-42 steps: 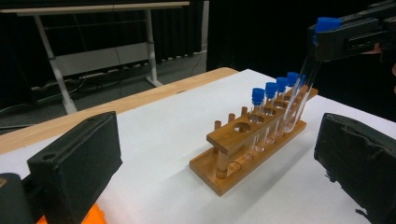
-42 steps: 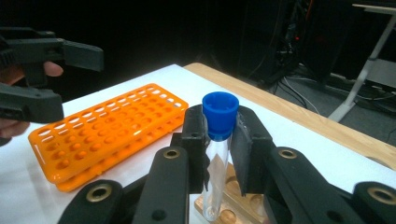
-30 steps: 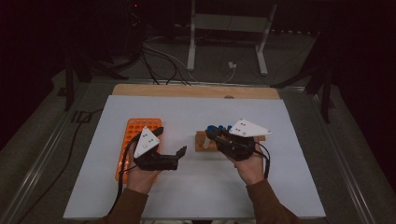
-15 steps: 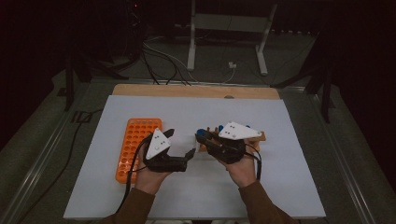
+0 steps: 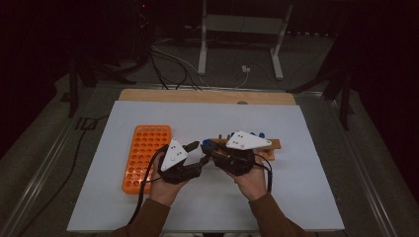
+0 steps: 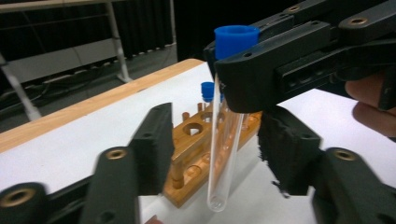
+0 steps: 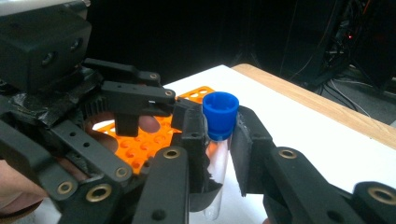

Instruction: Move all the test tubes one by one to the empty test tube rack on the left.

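Dark room, white counter (image 5: 296, 197). Right tool (image 7: 218, 135) clamps a blue-capped test tube (image 6: 224, 154) just under the cap, long axis upright, mid-counter. Left tool (image 6: 212, 154) straddles its lower half; jaws have just been closing, not yet touching glass. Orange rack (image 5: 146, 155) lies left, nearer the left hand.

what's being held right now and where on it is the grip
The right gripper holds a clear test tube just below its blue cap. The left gripper has been closing around the tube's lower part, pads not yet touching.
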`<act>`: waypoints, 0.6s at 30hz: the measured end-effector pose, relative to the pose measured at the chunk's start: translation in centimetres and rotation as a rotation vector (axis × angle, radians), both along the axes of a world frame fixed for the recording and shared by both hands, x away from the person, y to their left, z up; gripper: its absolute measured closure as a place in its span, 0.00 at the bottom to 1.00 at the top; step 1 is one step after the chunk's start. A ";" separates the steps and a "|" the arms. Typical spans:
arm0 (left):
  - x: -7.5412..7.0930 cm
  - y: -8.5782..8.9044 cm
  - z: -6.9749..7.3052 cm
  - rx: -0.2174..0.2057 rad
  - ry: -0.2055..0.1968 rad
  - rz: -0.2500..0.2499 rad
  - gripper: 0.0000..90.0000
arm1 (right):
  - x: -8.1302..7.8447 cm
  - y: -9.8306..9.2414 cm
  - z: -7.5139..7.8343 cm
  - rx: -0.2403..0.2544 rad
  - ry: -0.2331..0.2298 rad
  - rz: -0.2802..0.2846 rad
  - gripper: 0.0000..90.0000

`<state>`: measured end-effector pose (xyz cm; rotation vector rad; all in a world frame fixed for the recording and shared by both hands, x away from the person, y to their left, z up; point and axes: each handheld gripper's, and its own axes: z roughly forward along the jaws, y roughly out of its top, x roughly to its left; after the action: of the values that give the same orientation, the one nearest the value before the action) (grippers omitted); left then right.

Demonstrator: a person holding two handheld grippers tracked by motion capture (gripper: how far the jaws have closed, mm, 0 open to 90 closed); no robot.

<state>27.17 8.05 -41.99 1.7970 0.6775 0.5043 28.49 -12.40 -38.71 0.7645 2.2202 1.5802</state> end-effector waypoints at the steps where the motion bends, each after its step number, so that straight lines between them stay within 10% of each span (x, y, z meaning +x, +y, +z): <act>1: 0.0 0.0 0.0 0.000 0.000 0.000 0.56 | 0.0 0.0 0.0 0.000 0.000 0.002 0.84; 18: -0.3 0.2 -0.2 0.019 -0.012 -0.017 0.86 | 0.1 0.3 -0.2 0.006 0.012 0.025 0.83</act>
<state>26.89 8.22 -42.21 1.8148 0.6503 0.5112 28.57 -12.07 -38.92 0.7528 2.2427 1.5981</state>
